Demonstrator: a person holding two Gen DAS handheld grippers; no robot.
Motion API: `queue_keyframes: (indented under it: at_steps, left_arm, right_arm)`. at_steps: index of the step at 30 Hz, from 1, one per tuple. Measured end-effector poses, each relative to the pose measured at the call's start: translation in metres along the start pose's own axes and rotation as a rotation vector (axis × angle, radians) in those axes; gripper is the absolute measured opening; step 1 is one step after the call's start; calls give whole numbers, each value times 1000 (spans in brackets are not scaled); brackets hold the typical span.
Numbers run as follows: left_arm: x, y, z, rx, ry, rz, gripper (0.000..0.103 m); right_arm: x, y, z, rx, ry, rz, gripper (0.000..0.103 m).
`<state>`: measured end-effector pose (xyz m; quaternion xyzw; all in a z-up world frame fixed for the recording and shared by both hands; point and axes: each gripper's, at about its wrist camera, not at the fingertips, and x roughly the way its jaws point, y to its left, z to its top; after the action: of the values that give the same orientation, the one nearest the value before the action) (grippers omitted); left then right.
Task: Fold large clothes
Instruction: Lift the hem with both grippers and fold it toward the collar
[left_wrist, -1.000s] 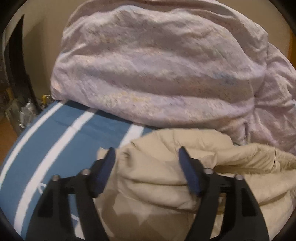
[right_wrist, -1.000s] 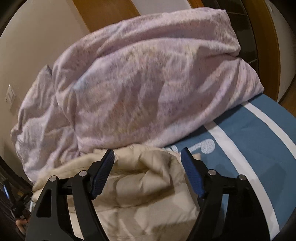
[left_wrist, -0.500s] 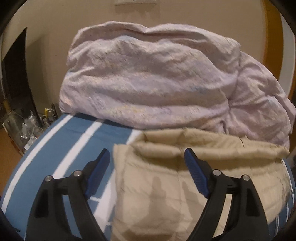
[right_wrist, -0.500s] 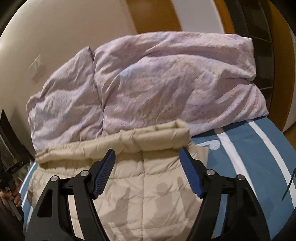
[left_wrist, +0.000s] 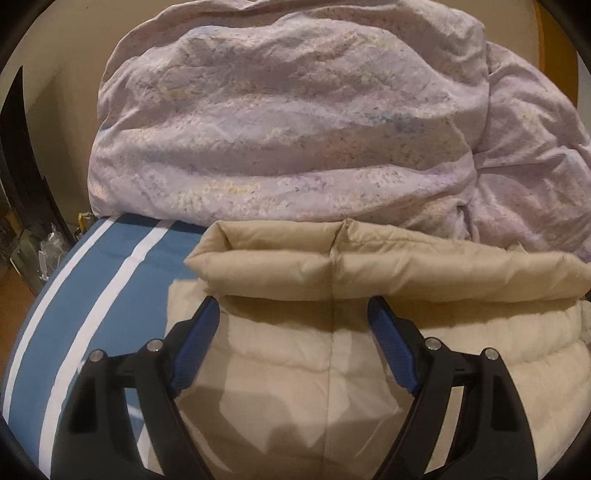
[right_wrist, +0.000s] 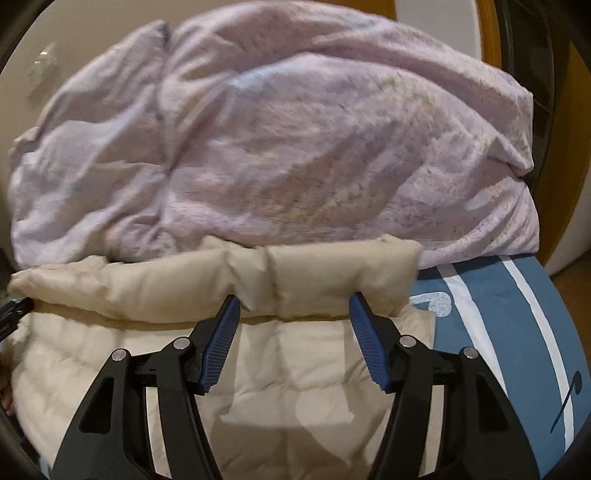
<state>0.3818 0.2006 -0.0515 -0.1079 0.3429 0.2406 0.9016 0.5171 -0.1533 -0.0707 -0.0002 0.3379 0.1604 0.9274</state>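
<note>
A beige quilted jacket (left_wrist: 295, 391) lies flat on the blue striped bed, its far edge turned over into a puffy band (left_wrist: 461, 273). My left gripper (left_wrist: 292, 306) hovers open over the jacket's left part, tips just short of that band. In the right wrist view the same jacket (right_wrist: 314, 369) fills the foreground. My right gripper (right_wrist: 294, 297) is over the band's right end (right_wrist: 343, 273); its jaws are closing, with the jacket under the gap and nothing pressed by the pads.
A big crumpled lavender duvet (left_wrist: 288, 122) (right_wrist: 277, 147) is piled against the wall right behind the jacket. Blue sheet with white stripes (left_wrist: 92, 295) (right_wrist: 498, 332) shows on both sides. Clutter sits on the floor at the left (left_wrist: 33, 240); a wooden door frame (right_wrist: 565, 147) stands at the right.
A second ago the jacket was bunched between both pairs of jaws; now it lies spread flat with its far edge folded over. Both grippers drew back, then came closer. The right jaws have narrowed.
</note>
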Motion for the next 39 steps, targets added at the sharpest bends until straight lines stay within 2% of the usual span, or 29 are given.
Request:
queue_keyframes:
  at_steps: [5, 11, 18, 25, 39]
  left_arm:
    - [23, -6, 6, 0, 20, 36, 82]
    - [39, -9, 0, 9, 34, 50, 83]
    - [43, -4, 3, -10, 51, 59, 88]
    - [52, 2, 3, -31, 84, 99, 94]
    - [55, 8, 0, -51, 104, 80, 97]
  right_arm:
    - [28, -21, -1, 75, 39, -64, 63]
    - [41, -35, -14, 131, 51, -54, 63]
    - [55, -29, -19, 86, 96, -122, 65]
    - [64, -26, -19, 40, 144, -145, 67]
    - [66, -30, -18, 51, 150, -128, 69]
